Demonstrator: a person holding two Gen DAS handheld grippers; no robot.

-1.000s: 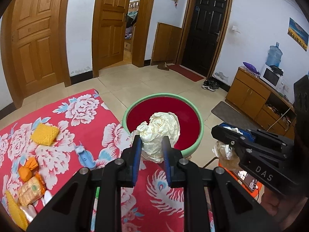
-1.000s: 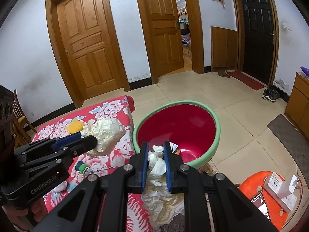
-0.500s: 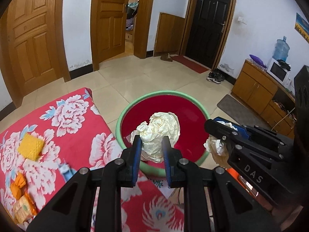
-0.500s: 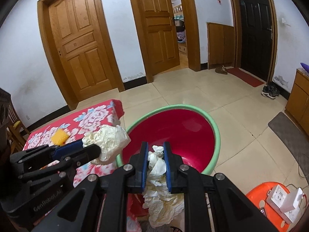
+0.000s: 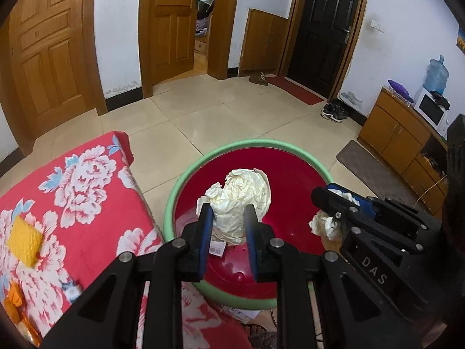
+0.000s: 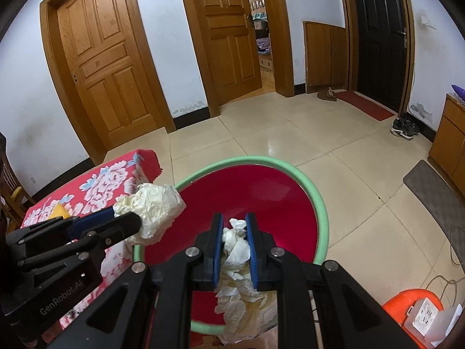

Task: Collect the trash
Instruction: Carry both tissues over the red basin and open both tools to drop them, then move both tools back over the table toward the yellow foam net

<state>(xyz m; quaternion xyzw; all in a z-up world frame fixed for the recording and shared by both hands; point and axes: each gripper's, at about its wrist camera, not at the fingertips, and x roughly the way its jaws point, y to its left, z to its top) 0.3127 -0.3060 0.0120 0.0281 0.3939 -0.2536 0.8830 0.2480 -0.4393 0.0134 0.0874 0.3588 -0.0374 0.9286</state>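
Note:
A red basin with a green rim [image 5: 174,200] [image 6: 319,203] stands on the tiled floor beside the table. My left gripper [image 5: 228,213] is shut on a crumpled cream paper wad [image 5: 241,195] and holds it over the basin; it also shows in the right wrist view [image 6: 151,206]. My right gripper [image 6: 234,226] is shut on a crumpled white tissue [image 6: 237,250] that hangs down over the basin's near side; it shows in the left wrist view [image 5: 325,224]. A small labelled scrap [image 5: 217,246] lies in the basin.
The table with a red floral cloth [image 5: 87,192] is at the left, carrying a yellow sponge [image 5: 24,240] and orange wrappers [image 5: 13,299]. An orange stool with a power strip [image 6: 418,314] is at lower right. A wooden cabinet [image 5: 401,142] stands by the right wall.
Both grippers have moved from over the table edge toward the basin, carrying their wads. The basin now fills the centre of both views and the table has slid left.

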